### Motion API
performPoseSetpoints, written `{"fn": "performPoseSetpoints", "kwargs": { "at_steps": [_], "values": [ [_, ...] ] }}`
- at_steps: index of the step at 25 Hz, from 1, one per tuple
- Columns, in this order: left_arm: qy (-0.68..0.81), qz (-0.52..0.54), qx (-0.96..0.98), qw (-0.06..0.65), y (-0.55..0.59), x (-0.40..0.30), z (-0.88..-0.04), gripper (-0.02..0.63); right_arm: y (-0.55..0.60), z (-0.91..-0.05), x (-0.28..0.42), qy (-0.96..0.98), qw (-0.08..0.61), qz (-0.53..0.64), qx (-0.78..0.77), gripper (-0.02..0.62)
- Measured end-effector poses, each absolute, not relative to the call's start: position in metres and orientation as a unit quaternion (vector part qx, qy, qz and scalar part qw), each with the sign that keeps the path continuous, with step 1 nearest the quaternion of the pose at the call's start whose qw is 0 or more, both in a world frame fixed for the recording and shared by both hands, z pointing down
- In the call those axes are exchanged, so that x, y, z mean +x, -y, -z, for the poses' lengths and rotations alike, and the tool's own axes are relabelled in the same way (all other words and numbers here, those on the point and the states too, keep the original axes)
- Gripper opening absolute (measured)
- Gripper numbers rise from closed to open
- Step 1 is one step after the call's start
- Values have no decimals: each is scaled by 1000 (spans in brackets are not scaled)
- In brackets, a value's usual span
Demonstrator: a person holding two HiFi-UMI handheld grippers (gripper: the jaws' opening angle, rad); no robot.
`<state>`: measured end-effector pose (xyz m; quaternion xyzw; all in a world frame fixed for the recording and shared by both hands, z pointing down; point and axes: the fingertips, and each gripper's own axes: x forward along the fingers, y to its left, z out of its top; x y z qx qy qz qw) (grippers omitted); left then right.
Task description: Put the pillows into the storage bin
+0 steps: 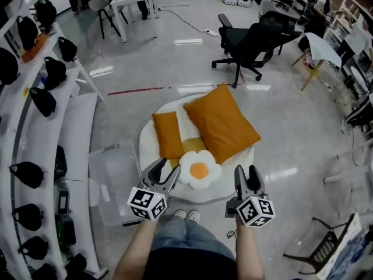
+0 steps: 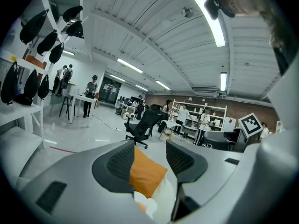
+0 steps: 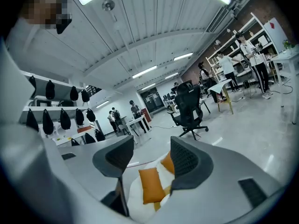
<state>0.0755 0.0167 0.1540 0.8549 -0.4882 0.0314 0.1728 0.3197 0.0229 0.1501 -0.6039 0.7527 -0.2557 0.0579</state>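
On a round white rug on the floor lie a large orange pillow, a small orange pillow and a fried-egg-shaped pillow. A clear storage bin stands on the floor to the rug's left. My left gripper hovers open at the rug's near edge, beside the egg pillow, empty. My right gripper hangs open just right of the egg pillow, holding nothing. The large orange pillow shows between the left jaws, far off; the small one shows between the right jaws.
White shelving with black bags lines the left side. A black office chair stands beyond the rug, a white table farther back. A wire basket sits at lower right. Several people stand far off in the room.
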Motion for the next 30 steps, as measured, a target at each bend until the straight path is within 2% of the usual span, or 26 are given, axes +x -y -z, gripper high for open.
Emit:
{"fn": "performPoseSetpoints", "kwargs": {
  "at_steps": [8,13,18,24,30],
  "values": [
    [473,-80,857,190,35,78,-183,207,19,-172,327,-733,48,268,-623,229],
    [465,-110,853,209,73,89,-236,209,51,-227,335,-725,15,286,-626,229],
    [461,-133,843,245,112,98,-334,215,90,-331,335,-731,-22,318,-604,229],
    [463,-169,821,287,131,105,-491,226,106,-491,341,-734,-95,338,-582,229],
    [455,-210,803,321,136,100,-642,235,106,-639,340,-723,-131,368,-570,229]
  ]
}}
